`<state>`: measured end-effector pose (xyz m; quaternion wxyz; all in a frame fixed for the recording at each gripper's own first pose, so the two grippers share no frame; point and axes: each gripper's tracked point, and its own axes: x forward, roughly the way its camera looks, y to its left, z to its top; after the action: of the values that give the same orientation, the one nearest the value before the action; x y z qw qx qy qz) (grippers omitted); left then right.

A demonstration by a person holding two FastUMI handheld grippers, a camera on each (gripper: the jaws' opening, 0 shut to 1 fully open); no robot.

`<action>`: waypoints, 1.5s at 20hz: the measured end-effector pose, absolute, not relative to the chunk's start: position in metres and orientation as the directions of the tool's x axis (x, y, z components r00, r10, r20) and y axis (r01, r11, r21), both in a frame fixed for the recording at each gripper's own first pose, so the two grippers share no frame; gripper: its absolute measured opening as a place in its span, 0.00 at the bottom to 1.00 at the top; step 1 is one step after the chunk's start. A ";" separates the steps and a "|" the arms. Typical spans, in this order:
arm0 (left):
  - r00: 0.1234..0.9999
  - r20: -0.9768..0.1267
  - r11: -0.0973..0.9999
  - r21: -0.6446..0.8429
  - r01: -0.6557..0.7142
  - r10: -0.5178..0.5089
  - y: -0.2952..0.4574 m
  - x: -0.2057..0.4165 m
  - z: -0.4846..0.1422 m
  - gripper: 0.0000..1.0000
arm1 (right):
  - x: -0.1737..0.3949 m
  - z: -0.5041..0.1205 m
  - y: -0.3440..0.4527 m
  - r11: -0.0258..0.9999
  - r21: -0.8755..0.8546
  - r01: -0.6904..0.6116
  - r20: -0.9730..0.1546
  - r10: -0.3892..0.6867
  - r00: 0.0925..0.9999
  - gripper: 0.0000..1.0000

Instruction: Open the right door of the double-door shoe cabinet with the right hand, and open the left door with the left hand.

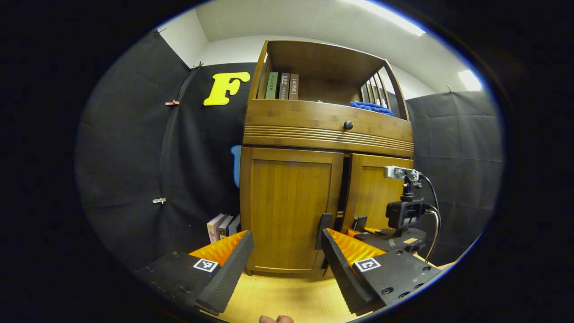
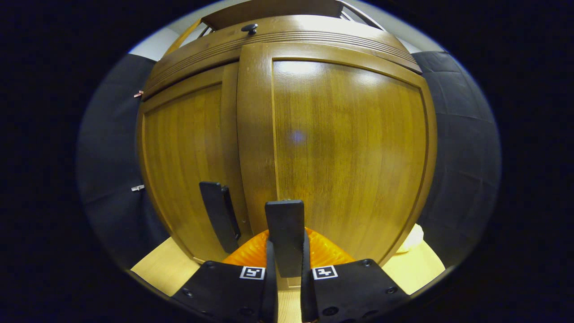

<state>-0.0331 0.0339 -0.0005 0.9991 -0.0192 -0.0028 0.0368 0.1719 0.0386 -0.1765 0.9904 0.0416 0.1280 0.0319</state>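
While the right gripper is clamping the right door's handle to pull it, the right door is standing slightly ajar; left gripper, jaws apart, is lining up w/ left door's handle.

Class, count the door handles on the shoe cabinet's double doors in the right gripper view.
2. The right door handle sits clamped between the right gripper fingers; the left door handle is on the left door, just left of it, untouched.
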 end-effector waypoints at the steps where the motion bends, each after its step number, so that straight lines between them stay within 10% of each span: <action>1: 0.998 0.006 0.997 -0.038 -0.070 0.070 0.031 -0.032 0.000 0.94 | 0.173 -0.175 0.038 0.994 0.094 -0.063 -0.251 0.084 0.964 0.23; 30: 0.996 -0.026 0.996 -0.023 0.081 -0.082 -0.083 0.005 -0.007 0.94 | 0.180 -0.172 0.014 0.986 0.083 0.142 -0.325 -0.108 0.940 0.16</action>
<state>0.0048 -0.0830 -0.0072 0.9990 -0.0111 0.0133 -0.0409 0.1799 0.0144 -0.1716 0.9834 0.0527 0.1616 -0.0635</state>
